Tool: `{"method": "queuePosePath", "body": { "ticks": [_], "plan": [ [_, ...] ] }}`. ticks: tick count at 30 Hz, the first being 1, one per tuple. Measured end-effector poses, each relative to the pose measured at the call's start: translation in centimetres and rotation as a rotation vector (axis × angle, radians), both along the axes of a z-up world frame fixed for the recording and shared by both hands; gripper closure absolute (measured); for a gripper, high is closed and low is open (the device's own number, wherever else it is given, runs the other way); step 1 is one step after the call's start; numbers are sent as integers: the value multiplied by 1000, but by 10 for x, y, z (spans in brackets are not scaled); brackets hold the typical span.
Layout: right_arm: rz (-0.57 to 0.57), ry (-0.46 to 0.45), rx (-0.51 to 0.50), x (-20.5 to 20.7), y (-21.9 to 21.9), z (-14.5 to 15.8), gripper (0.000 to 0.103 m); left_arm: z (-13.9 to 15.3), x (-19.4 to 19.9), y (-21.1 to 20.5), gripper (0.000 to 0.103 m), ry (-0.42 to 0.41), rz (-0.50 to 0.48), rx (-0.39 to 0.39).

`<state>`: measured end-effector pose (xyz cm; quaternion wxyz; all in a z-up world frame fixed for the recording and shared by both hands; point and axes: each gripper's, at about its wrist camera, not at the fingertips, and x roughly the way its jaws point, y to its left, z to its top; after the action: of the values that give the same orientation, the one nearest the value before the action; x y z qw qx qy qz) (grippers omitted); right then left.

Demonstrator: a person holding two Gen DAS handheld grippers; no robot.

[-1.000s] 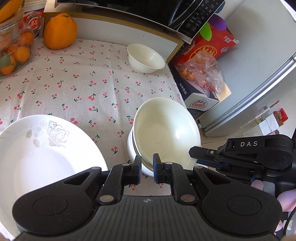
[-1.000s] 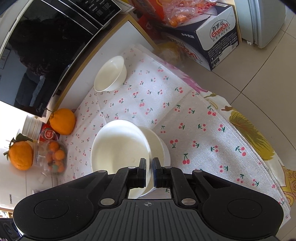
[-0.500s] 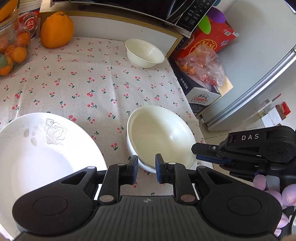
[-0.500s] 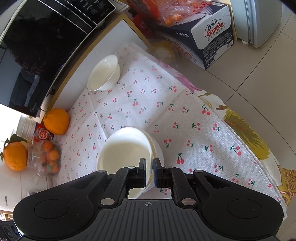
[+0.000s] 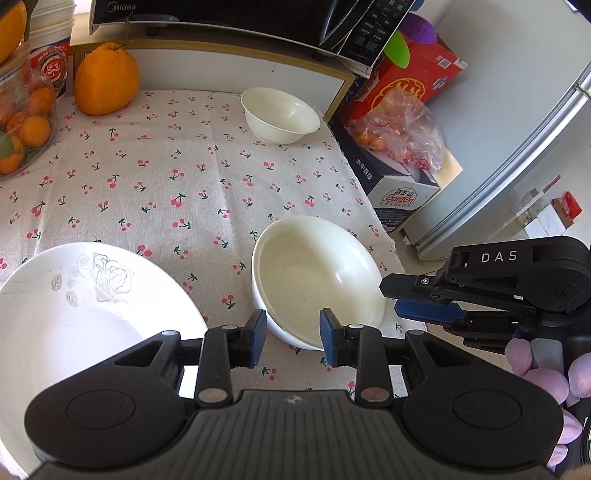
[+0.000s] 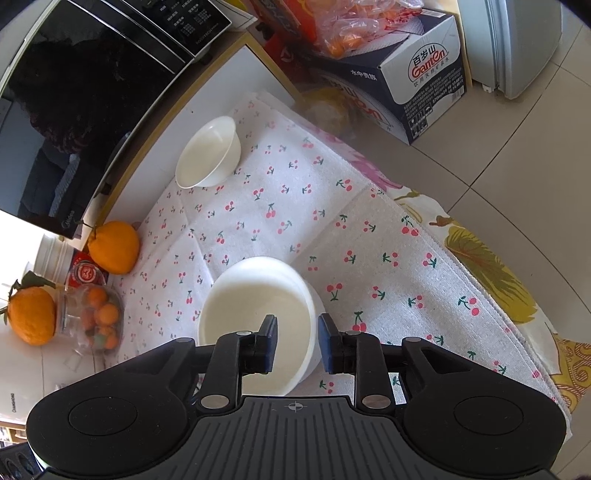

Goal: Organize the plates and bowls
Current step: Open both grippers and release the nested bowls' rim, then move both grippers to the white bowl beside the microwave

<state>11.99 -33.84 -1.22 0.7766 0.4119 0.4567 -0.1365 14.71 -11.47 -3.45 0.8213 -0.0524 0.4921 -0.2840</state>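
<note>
Left tool (image 5: 291, 330): jaws opening, pads clear of the near rim of the stacked bowls (image 5: 317, 273), nothing gripped. Right tool (image 6: 297, 341): jaws likewise opening astride the same rim, pads not pressing. Stacked bowls set on the cherry-print cloth (image 5: 166, 184) of the table. Beside them on the left, a rose-patterned plate (image 5: 74, 314). Farther back, near the microwave (image 5: 240, 18), a small bowl (image 5: 280, 114).

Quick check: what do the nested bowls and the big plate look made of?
Nested bowls: cream, smooth, faintly glossy; ceramic or melamine, can't tell which. Big plate: bright white, glazed, with a grey rose print; probably porcelain.
</note>
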Motion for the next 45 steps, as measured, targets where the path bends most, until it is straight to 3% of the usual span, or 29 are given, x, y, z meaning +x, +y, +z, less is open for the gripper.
{"method": "queuePosePath", "body": {
  "ticks": [7, 9, 16, 24, 28, 30, 45],
  "plan": [
    [-5, -13, 1, -1, -2, 2, 64, 2, -2, -2, 68, -10, -15, 2],
    [-7, -18, 1, -1, -2, 3, 56, 4, -3, -2, 55, -17, -17, -5],
    [-8, -63, -11, 1, -3, 9, 35, 15, -6, 0, 32, -64, -35, -23],
    [24, -87, -54, 3, 4, 17, 31, 26, -9, 7, 8, -129, -6, -9],
    [60, -90, -88, 6, 8, 20, 28, 31, -4, 12, 4, -140, 26, 5],
    [66, -98, -99, 7, 10, 24, 19, 33, 1, 13, 2, -132, 41, 15],
    [150, -172, -161, 69, 3, 70, 13, 63, 65, 20, 0, -201, 115, 131]
  ]
}}
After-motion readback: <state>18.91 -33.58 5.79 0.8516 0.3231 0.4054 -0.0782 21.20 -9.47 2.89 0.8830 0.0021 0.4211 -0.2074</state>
